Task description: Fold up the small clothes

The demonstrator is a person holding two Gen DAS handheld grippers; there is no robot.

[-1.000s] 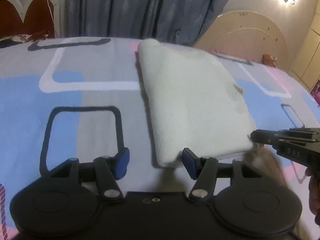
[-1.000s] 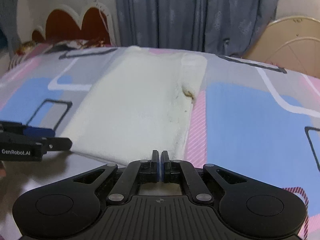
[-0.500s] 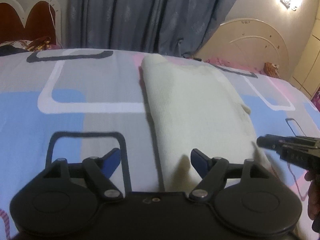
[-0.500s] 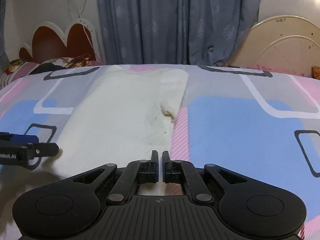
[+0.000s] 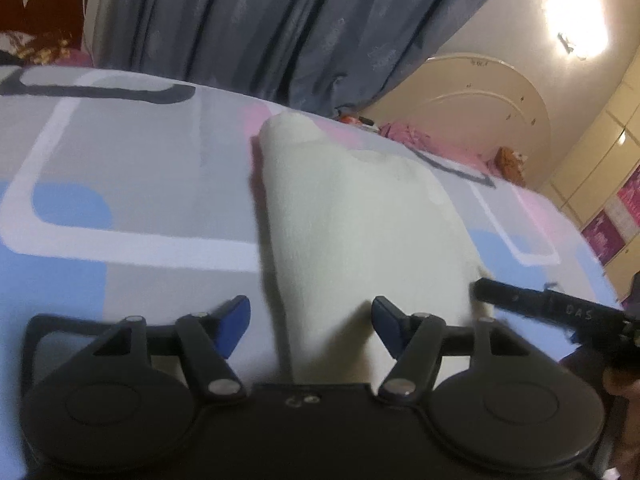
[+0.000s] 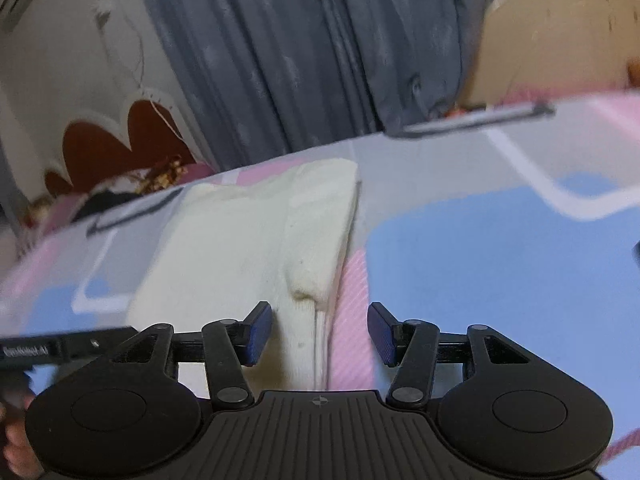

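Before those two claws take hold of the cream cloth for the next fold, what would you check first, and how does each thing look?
1. Left claw free of cloth: ok; jaws apart but closing, the near left edge of the cream garment lies between them, unpinched.
2. Right claw free: ok; jaws opening, the garment's near right edge between them.
3. Garment lies flat on the bed sheet: ok, a long folded strip.
4. Loose flap on its right side: not ok, it bulges.
5. Claws at matching corners: ok, one at each near corner.
6. Far end tidy: cannot tell, blurred.
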